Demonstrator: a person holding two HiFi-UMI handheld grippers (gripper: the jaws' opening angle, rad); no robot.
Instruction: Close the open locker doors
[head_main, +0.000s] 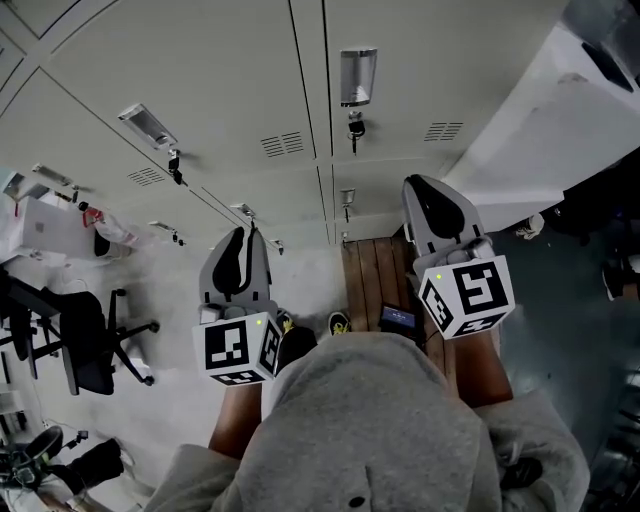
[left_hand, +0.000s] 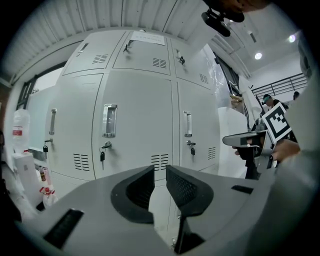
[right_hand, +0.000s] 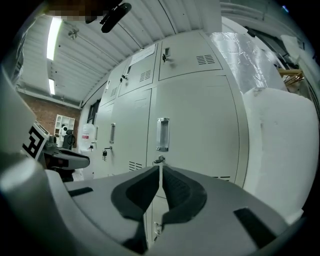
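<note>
Head view: every door we could see on the pale grey steel locker bank (head_main: 300, 100), directly ahead of us, sat flush and shut, so we judged the closing done unless an open door lay out of frame. The left gripper (head_main: 243, 235) had its jaws narrowly apart on nothing. The right gripper (head_main: 418, 188) had its jaws together and empty, and both were clear of the doors.

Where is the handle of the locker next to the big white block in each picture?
Head view: handle near the top, just right of centre.
Left gripper view: handle right of centre, above the jaws.
Right gripper view: handle in the middle, just above the jaws.
Shared landmark: the white block, to the handle's right in every view.
</note>
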